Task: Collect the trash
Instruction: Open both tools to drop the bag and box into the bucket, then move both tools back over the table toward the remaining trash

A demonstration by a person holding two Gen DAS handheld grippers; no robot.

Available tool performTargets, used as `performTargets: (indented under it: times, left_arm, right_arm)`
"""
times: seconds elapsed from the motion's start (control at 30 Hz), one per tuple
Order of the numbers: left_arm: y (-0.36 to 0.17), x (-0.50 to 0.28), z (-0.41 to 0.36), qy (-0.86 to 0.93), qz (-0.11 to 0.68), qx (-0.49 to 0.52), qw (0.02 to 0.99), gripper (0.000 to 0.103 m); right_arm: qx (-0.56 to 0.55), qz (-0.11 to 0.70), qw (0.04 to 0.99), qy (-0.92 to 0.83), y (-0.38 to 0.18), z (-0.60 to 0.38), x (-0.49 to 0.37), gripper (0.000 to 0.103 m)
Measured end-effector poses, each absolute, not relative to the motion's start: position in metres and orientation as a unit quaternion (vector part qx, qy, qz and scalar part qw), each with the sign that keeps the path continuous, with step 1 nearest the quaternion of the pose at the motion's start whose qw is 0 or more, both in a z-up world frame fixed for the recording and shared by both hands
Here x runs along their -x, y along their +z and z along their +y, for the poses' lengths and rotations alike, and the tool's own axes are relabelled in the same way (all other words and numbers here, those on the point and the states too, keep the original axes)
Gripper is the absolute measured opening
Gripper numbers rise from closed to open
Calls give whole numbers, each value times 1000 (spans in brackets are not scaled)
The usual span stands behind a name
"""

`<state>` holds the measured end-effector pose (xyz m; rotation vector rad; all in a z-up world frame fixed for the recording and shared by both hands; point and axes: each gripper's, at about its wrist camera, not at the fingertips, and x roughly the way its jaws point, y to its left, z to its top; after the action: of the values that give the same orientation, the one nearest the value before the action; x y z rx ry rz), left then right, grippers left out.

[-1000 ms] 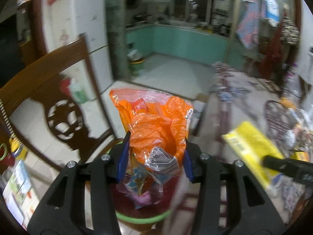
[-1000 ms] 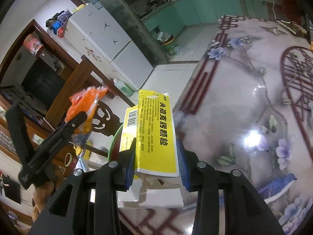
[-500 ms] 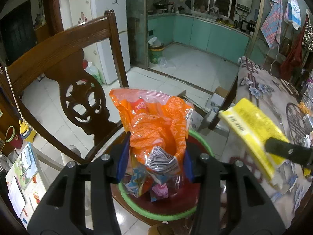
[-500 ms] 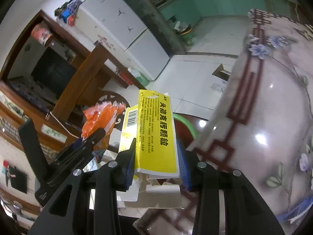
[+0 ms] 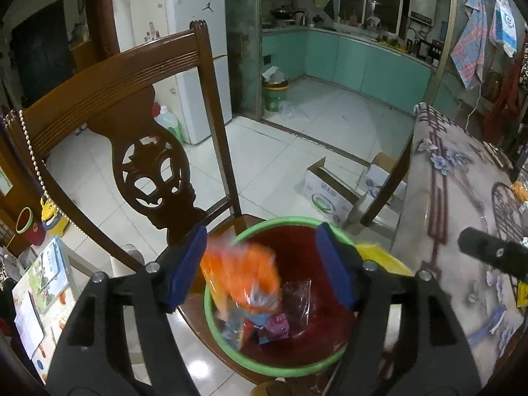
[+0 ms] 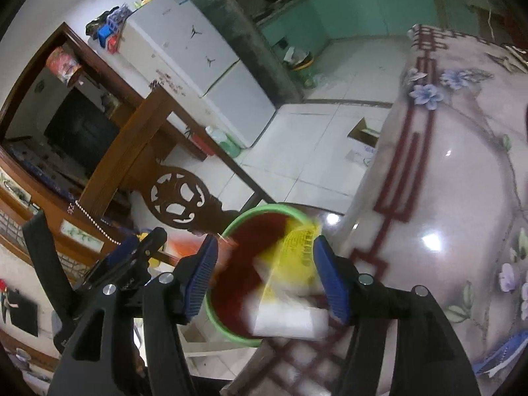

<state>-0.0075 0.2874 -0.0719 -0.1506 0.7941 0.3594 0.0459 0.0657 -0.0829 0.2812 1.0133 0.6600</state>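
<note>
A red bin with a green rim (image 5: pixel 310 369) (image 6: pixel 214 319) stands on a wooden chair seat beside the table. My left gripper (image 5: pixel 260 269) hovers above it with its jaws opening; the orange snack bag (image 5: pixel 239 272) is blurred, dropping free between the pads into the bin, where other wrappers (image 5: pixel 275 325) lie. My right gripper (image 6: pixel 265 275) is over the same bin, its jaws opening too; the yellow and white box (image 6: pixel 293 280) is blurred and falling loose between its pads, touching neither. The left gripper's fingers (image 6: pixel 138 250) show at the left of the right wrist view.
A carved wooden chair back (image 5: pixel 142 168) rises just behind the bin. The floral table (image 6: pixel 462 198) lies to the right, its edge close to the bin. Open cardboard boxes (image 5: pixel 333 191) sit on the tiled floor; a fridge (image 6: pixel 194 52) stands farther back.
Both grippers went from shut to spread apart. The orange bag and the yellow box have left the pads and are dropping into the bin.
</note>
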Motion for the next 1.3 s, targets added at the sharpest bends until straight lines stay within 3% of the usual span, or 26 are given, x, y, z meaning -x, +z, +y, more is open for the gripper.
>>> performTargets:
  times: [0.13, 0.3, 0.4, 0.7, 0.87, 1.13, 1.3]
  left_arm:
    - [-69, 6, 277, 156, 376, 75, 910, 68]
    - [-64, 1, 253, 135, 371, 58, 917, 70]
    - [-61, -3, 232, 108, 369, 53, 921, 71]
    - [-57, -16, 148, 7, 377, 43, 925, 79]
    - [-54, -16, 91, -57, 382, 36, 922, 86]
    - [-63, -18, 12, -143, 403, 22, 904, 87]
    - [-72, -22, -12, -154, 413, 11, 898, 87]
  right_arm:
    - [-110, 459, 832, 291, -73, 43, -37, 59]
    - [-89, 441, 854, 264, -62, 6, -19, 67]
    - [-71, 429, 869, 237, -56, -22, -3, 78]
    - [-16, 398, 910, 111, -41, -141, 38, 96]
    - [-12, 431, 901, 44, -44, -232, 26, 96]
    - [203, 521, 826, 70, -111, -281, -7, 96]
    - [261, 555, 780, 124, -139, -284, -29, 96]
